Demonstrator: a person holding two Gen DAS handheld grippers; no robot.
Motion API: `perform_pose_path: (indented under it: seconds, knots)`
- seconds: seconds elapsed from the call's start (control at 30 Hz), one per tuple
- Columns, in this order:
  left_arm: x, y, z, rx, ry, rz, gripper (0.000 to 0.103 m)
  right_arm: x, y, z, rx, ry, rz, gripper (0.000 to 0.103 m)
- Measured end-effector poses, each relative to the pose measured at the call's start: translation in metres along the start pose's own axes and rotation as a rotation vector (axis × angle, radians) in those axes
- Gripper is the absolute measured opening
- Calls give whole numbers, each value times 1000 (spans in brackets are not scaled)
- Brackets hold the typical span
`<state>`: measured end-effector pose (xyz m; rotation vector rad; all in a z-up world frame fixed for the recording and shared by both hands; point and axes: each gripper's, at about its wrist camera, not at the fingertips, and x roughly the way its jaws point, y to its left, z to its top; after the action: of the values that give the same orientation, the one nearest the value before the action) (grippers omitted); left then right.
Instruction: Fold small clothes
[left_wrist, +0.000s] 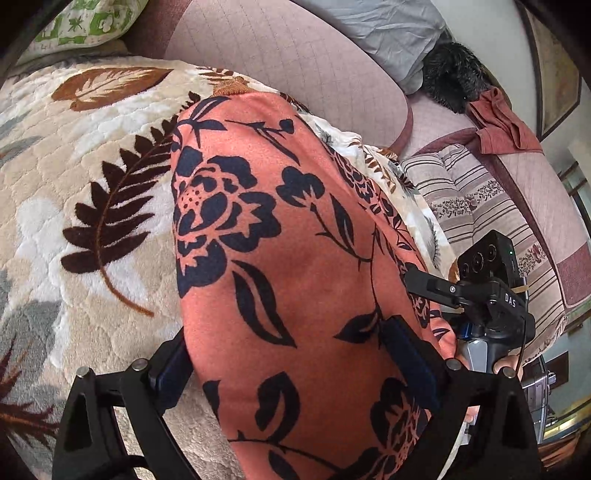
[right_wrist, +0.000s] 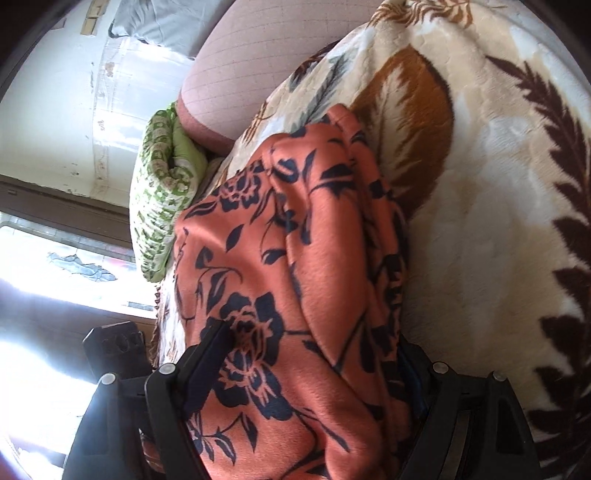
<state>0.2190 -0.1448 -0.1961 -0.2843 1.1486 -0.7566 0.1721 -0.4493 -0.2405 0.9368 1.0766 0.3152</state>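
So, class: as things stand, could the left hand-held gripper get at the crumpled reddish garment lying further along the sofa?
Probably not yet. The left hand-held gripper has the orange floral cloth filling the gap between its fingers, and the reddish garment lies well away, past a striped cushion; the cloth needs setting down first.

You get soft, even daylight in the left wrist view, sharp at centre. In the right wrist view the window (right_wrist: 55, 295) at left blows out to white glare (detail lost there). Both views bend strongly and darken at the corners; shadows stay faint.
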Motion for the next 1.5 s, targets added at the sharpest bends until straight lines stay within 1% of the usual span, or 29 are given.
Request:
perform_pose_path:
  seconds: [0.03, 0.1, 0.13, 0.2, 0.27, 0.3, 0.37, 0.5, 0.6, 0.73, 0.93, 1.03, 1.17, 1.3, 1.5]
  knots:
    - [-1, -1, 0, 6, -7, 8, 93, 2, 2, -3, -2, 2, 5, 81]
    - [-3, -4, 1, 18, -23, 17, 87, 4, 8, -8, -20, 6, -13, 72]
    - [-5, -4, 2, 22, -30, 18, 85, 5, 11, -10, -23, -3, -26, 70]
    - [-9, -5, 4, 25, -49, 17, 76, 3, 16, -14, -24, -23, -25, 63]
    - [-14, -7, 5, 33, -63, 19, 69, 2, 29, -18, -61, -45, -49, 59]
    - [-17, -7, 5, 40, -67, 22, 65, 0, 34, -21, -78, -52, -57, 59]
    - [-23, -13, 4, 69, -77, 37, 63, -3, 46, -28, -108, -68, -57, 59]
    - [-44, -24, -1, 118, -110, 79, 63, -6, 64, -41, -127, -73, -29, 58]
    - [-62, -26, -4, 128, -133, 95, 62, -6, 78, -51, -154, -76, -25, 57]
    - [-88, -23, -10, 131, -167, 106, 62, -12, 95, -62, -157, -99, 36, 56]
    - [-123, -17, -25, 152, -205, 144, 62, -10, 121, -84, -181, -106, 76, 56]
    - [-136, -13, -32, 151, -210, 168, 62, -6, 132, -96, -186, -100, 93, 56]
    - [-152, -4, -42, 149, -214, 201, 62, 10, 150, -108, -201, -79, 103, 56]
    - [-166, 5, -52, 155, -220, 237, 62, 23, 160, -121, -207, -52, 112, 56]
    - [-176, 19, -61, 147, -213, 271, 62, 43, 175, -134, -230, -32, 93, 56]
